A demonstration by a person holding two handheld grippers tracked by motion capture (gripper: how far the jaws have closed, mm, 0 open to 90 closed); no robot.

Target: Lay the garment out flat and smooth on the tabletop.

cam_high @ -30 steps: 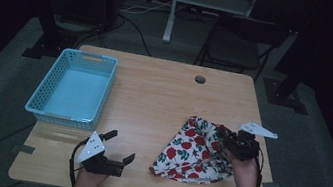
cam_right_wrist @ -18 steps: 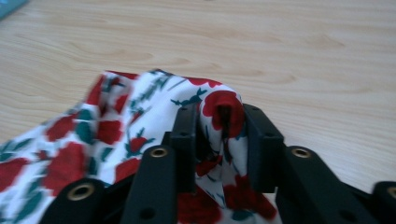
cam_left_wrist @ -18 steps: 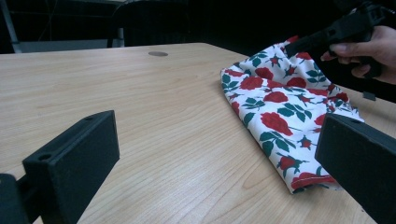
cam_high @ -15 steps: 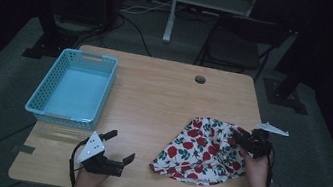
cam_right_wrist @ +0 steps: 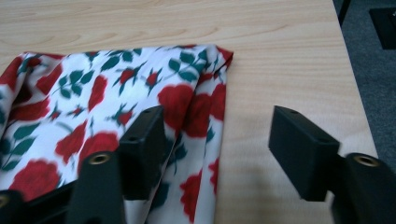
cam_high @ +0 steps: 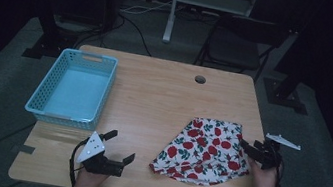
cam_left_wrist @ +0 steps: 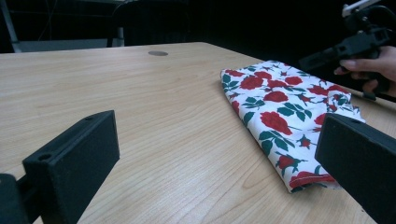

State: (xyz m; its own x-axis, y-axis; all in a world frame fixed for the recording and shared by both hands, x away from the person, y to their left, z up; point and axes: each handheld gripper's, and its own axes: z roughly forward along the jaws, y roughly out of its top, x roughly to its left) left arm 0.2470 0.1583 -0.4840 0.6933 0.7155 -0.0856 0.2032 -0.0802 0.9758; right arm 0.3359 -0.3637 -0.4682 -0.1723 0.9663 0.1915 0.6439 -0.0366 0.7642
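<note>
The right gripper (cam_high: 257,152) sits at the right edge of the cloth (cam_high: 206,150), jaws spread; in the right gripper view (cam_right_wrist: 219,140) one jaw lies over the printed fabric and the other over bare wood, with the cloth's folded edge between them, nothing pinched. The left gripper (cam_high: 118,147) rests near the front edge of the table (cam_high: 154,96), jaws also spread and holding nothing; its own view (cam_left_wrist: 205,163) looks across bare wood toward the cloth, which lies apart from it. The cloth, white with red roses, lies on the right half of the table in a loosely folded fan shape, with a doubled edge along its side. It looks thin, light and limp, so it will likely sag and drape when lifted and slide easily on the smooth wood. A pinch on a corner or on the doubled edge seems the surest hold, since the flat middle offers little to bite. A basket (cam_high: 74,86) of blue plastic stands empty on the left half, well apart from the cloth.
</note>
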